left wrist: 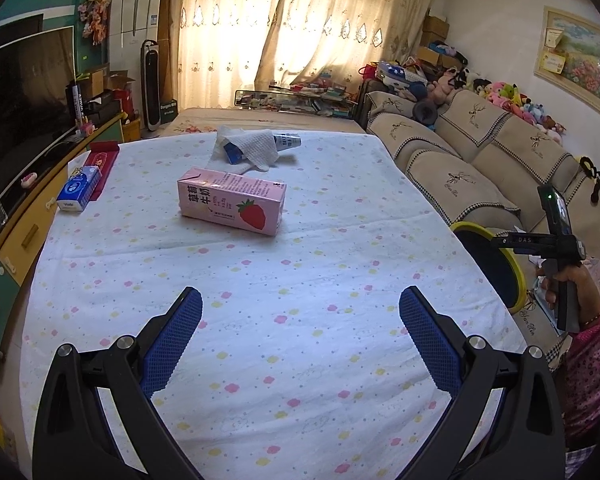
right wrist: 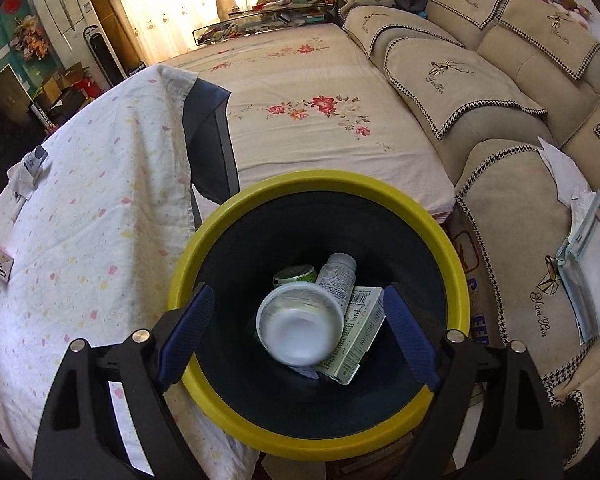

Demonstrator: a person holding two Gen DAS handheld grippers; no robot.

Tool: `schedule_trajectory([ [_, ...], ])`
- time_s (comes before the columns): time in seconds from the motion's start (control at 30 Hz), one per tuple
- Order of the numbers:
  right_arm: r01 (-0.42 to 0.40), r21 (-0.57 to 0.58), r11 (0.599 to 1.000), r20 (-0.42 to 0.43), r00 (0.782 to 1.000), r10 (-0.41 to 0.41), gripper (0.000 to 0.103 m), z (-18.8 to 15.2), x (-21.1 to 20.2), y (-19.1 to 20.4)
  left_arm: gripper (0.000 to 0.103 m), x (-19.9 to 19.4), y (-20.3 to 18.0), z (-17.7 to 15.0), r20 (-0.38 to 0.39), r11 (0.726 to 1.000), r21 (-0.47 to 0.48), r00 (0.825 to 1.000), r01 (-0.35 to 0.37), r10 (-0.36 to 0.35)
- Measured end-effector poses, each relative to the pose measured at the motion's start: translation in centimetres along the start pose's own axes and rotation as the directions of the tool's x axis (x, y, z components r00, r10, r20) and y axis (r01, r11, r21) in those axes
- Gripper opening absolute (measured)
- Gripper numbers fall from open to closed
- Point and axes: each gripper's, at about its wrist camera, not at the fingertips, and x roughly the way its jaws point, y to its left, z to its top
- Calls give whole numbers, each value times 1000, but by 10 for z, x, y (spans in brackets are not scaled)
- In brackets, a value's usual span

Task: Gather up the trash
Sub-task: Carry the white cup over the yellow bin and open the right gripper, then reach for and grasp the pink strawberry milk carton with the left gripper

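The pink milk carton (left wrist: 232, 205) lies flat mid-table, long axis running left-right (strawberry end rightward). The left gripper (left wrist: 300, 312) hovers before it, spread wide; the right gripper (right wrist: 298, 308), released, hangs over the yellow-rimmed bin (right wrist: 236, 216).

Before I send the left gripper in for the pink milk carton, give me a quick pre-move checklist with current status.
1. left gripper open and empty: ok.
2. pink milk carton lying flat, apart from the white cloth behind it: ok.
3. Tablecloth between gripper and carton free of obstacles: ok.
4. right gripper open, nothing between its fingers: ok.
5. White cup settled in the yellow-rimmed bin: cannot tell, it looks blurred.
6. Room left in the bin: ok.
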Motion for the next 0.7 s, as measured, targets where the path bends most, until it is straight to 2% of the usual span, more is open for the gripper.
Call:
schedule_trajectory([
  [0.27, -15, -37, 999, 1, 1000, 15, 82, -1, 0, 12, 97, 21, 6, 12, -18, 1000, 16, 1000, -4, 4],
  [0.53, -33, -78, 996, -9, 999, 33, 82, 2, 2, 32, 97, 72, 28, 44, -80, 998, 44, 996, 39, -35],
  [0.7, -42, -94, 995, -17, 999, 41, 82, 5, 7, 41, 97, 102, 40, 59, -141, 996, -27, 986, 84, -87],
])
